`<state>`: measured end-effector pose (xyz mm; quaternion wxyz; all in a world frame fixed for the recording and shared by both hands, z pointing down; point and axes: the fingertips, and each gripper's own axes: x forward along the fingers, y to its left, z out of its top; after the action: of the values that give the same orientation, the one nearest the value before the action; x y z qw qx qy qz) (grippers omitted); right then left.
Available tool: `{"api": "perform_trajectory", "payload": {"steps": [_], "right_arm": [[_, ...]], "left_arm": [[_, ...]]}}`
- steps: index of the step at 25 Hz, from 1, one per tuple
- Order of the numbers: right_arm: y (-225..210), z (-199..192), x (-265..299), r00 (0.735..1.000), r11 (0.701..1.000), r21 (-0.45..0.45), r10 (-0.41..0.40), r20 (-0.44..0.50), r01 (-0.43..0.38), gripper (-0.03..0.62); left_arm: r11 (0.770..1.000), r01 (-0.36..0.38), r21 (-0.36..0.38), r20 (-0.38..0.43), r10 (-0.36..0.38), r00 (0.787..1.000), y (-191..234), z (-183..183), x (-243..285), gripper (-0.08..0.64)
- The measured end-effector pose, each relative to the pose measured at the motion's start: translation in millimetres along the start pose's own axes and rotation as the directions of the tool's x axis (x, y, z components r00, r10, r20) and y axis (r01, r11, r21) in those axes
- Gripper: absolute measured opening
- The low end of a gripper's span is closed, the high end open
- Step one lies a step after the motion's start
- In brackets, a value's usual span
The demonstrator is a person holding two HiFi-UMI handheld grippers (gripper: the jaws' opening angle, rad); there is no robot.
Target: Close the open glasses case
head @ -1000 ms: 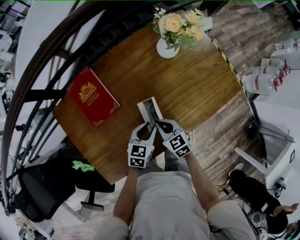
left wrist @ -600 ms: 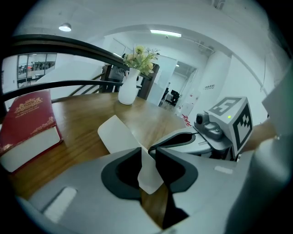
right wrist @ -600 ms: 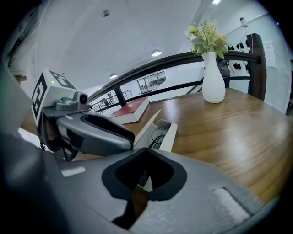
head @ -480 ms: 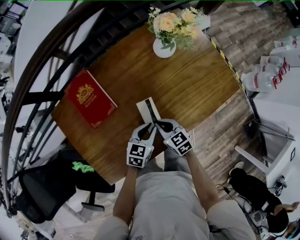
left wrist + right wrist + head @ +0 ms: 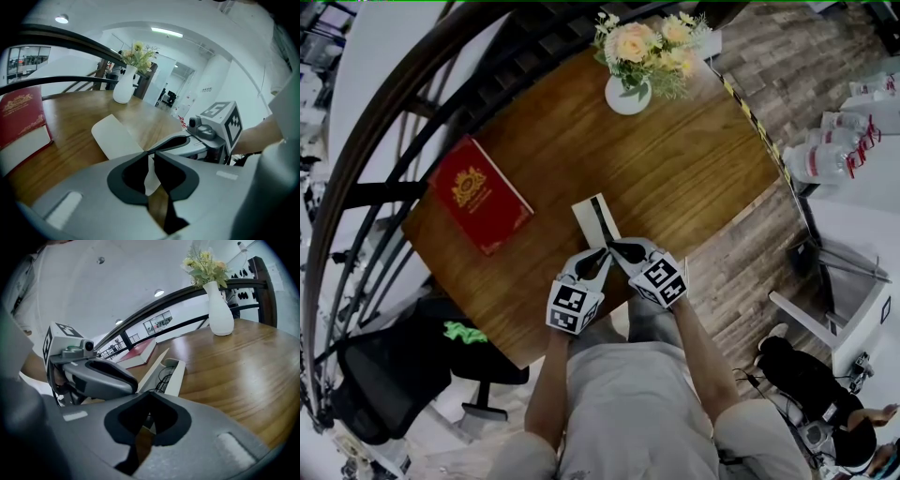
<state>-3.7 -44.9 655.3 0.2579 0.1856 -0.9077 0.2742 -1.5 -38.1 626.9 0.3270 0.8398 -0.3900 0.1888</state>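
The white glasses case lies near the front edge of the round wooden table. Its lid stands tilted up on the left over the tray, where dark glasses show. In the left gripper view the lid is seen from outside. My left gripper is closing, its tips pinching the lid's near corner. My right gripper is shut, tips at the case's near end, touching the left one. Whether it pinches the tray, I cannot tell.
A red book lies to the left of the case. A white vase of flowers stands at the far side. A dark curved railing runs behind the table and a black chair sits lower left.
The lid has swung up, so the open case has narrowed to a dark slit. The left jaws have come together at its near end. Both hands have barely shifted.
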Motion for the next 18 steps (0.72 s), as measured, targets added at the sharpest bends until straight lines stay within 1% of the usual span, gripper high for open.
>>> {"api": "perform_trajectory", "payload": {"steps": [2,8,18], "right_arm": [[0.0,-0.5,0.2,1.0,1.0,0.009,0.005,0.002,-0.005,0.003],[-2.3,-3.0,-2.4,1.0,0.999,0.034,0.009,0.004,-0.009,0.003],[-8.3,-7.2,-7.9,1.0,0.998,0.057,-0.017,0.004,0.016,0.003]], "left_arm": [[1.0,0.011,-0.005,0.0,-0.011,1.0,0.2,-0.5,0.0,0.049],[1.0,0.001,-0.01,0.002,-0.001,1.0,0.5,1.0,2.6,0.049],[1.0,-0.001,-0.001,-0.005,0.001,1.0,-0.4,0.8,10.0,0.04]]}}
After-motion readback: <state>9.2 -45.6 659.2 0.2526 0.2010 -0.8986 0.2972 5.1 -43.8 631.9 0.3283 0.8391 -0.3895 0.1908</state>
